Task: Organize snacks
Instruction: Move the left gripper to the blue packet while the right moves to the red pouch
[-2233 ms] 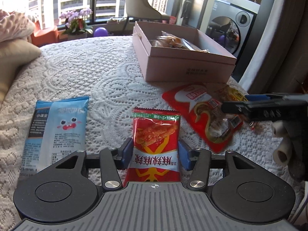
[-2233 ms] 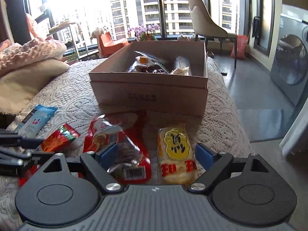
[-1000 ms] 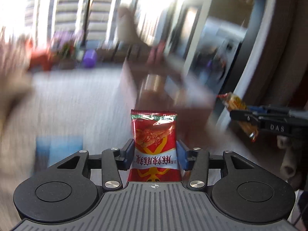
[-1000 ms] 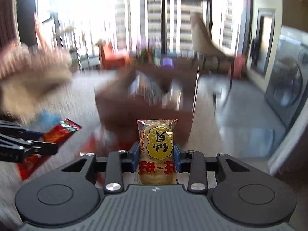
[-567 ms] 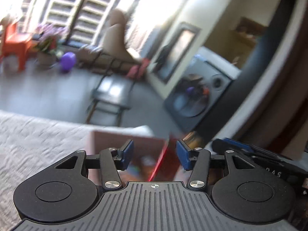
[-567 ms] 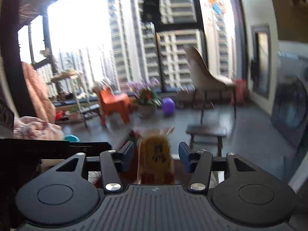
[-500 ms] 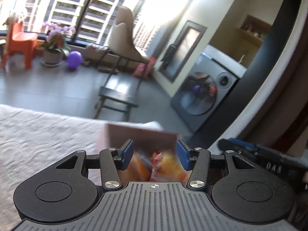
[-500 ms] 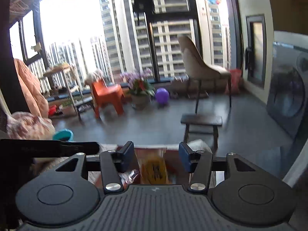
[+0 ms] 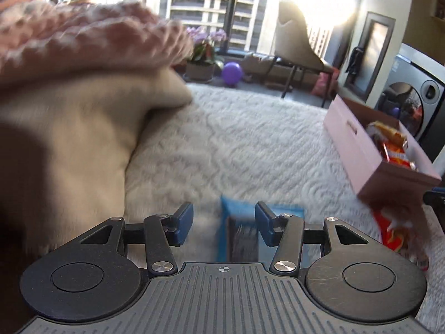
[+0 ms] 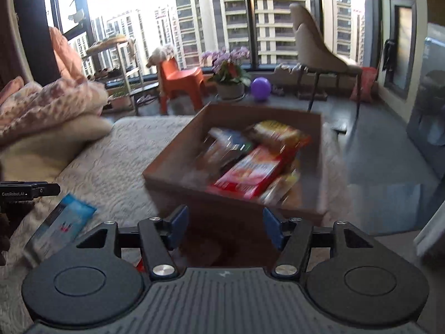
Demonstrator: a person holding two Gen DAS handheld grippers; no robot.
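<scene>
The pink cardboard box [image 10: 172,164] stands on the bed and holds several snack packets, a red one [image 10: 250,172] on top. My right gripper [image 10: 225,225] hangs just before the box's near wall; its jaws are opening and nothing is between them. A blue snack packet [image 9: 239,231] lies flat on the white bedspread [image 9: 236,144]. My left gripper [image 9: 224,224] hovers over its near end, open, with the right finger [image 9: 265,222] overlapping the packet. The blue packet [image 10: 64,222] also shows under the left gripper's tip [image 10: 27,190]. A red packet [image 9: 395,231] lies in front of the box [image 9: 361,144].
A beige pillow [image 9: 69,139] and a pink blanket [image 9: 83,36] pile up at the left of the bed. Beyond the bed are a chair [image 10: 319,53], a flower pot [image 10: 230,83], an orange stool [image 10: 180,80] and a washing machine [image 9: 411,103].
Both grippers carried their packets to the box and let them go. The left one has since swung left and down over the blue packet. The right jaws have widened and drawn back from the box.
</scene>
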